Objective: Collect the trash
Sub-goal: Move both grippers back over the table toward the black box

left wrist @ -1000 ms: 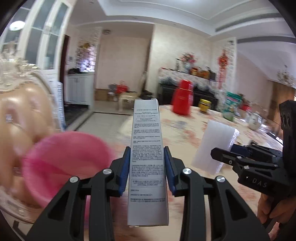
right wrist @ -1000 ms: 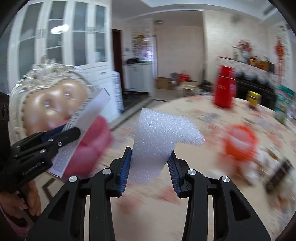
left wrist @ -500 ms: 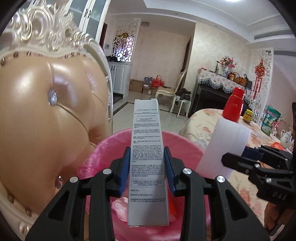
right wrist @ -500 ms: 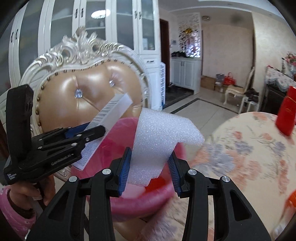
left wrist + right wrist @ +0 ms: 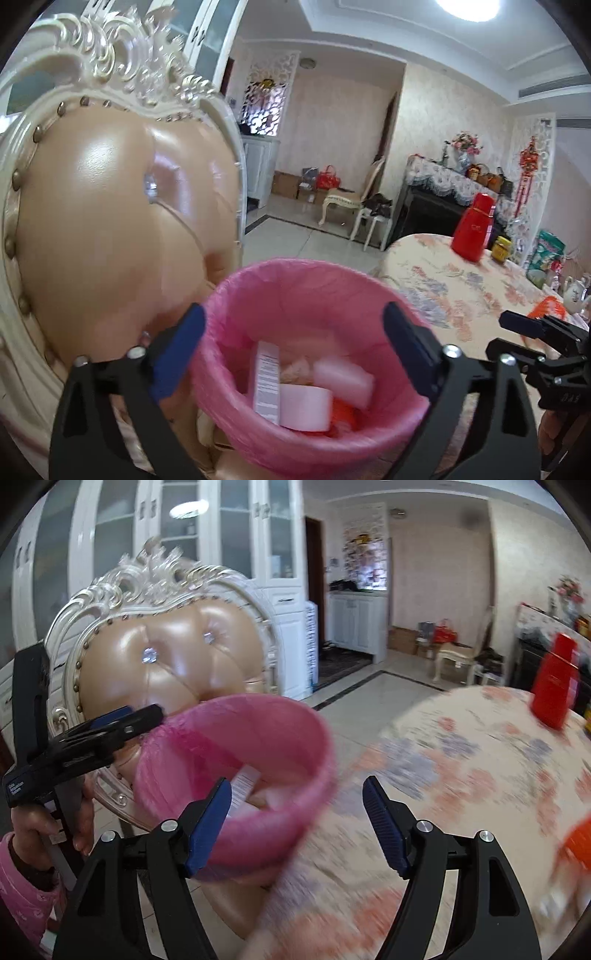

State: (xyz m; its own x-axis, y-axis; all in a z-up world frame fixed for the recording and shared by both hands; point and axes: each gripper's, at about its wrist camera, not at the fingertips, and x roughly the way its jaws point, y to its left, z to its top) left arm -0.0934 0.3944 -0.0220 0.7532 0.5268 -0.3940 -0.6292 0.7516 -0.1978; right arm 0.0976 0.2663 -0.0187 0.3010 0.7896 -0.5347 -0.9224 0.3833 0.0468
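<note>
A pink bin [image 5: 295, 267] lined with a pink bag stands on the chair seat. Inside it lie a white printed box [image 5: 266, 380], a white foam block [image 5: 343, 376] and other scraps. My left gripper [image 5: 293, 347] hangs over the bin, its jaws opening wide with nothing between them. My right gripper [image 5: 297, 827] is at the bin's [image 5: 266, 834] near right rim, its jaws also opening and empty. The right wrist view shows the left gripper [image 5: 147, 716] at the bin's far left rim. In the left wrist view the right gripper [image 5: 496, 334] shows at the right edge.
A padded tan chair back [image 5: 110, 229] with an ornate white frame rises just behind the bin. A table with a floral cloth [image 5: 480, 775] lies to the right, carrying a red flask [image 5: 474, 230] and small items. A hand in a pink sleeve [image 5: 22, 867] holds the left gripper.
Both grippers opened over the bin. The printed box left the left gripper and the foam block left the right one; both now lie inside. The left view moved closer to the bin.
</note>
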